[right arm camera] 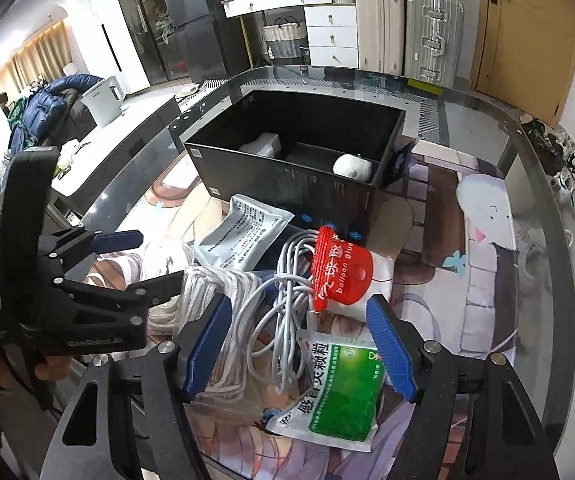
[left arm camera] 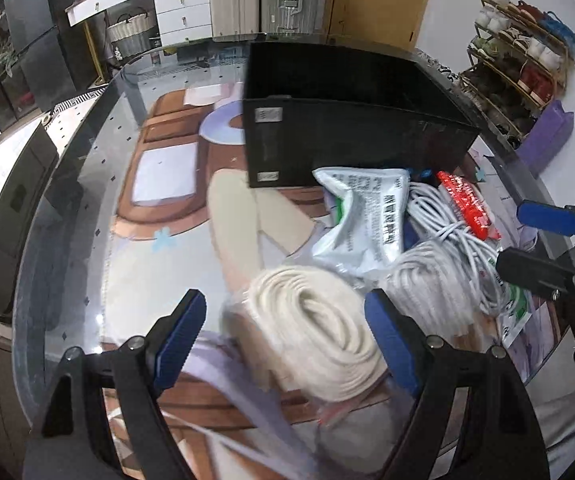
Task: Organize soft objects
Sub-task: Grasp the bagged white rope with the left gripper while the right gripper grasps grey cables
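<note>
Rope coil [left arm camera: 311, 320] lies flat between open left gripper [left arm camera: 287, 328] fingers

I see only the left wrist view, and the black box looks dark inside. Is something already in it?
Observer: Yes. The right wrist view shows a white round bundle and a white packet inside the black box.
Operator: What is written on the red pouch?
Observer: The red pouch reads "balloon glue".
Operator: What lies by the right gripper?
Observer: The right gripper is open, and a green and white sachet lies flat on the table between its fingers in that view.
</note>
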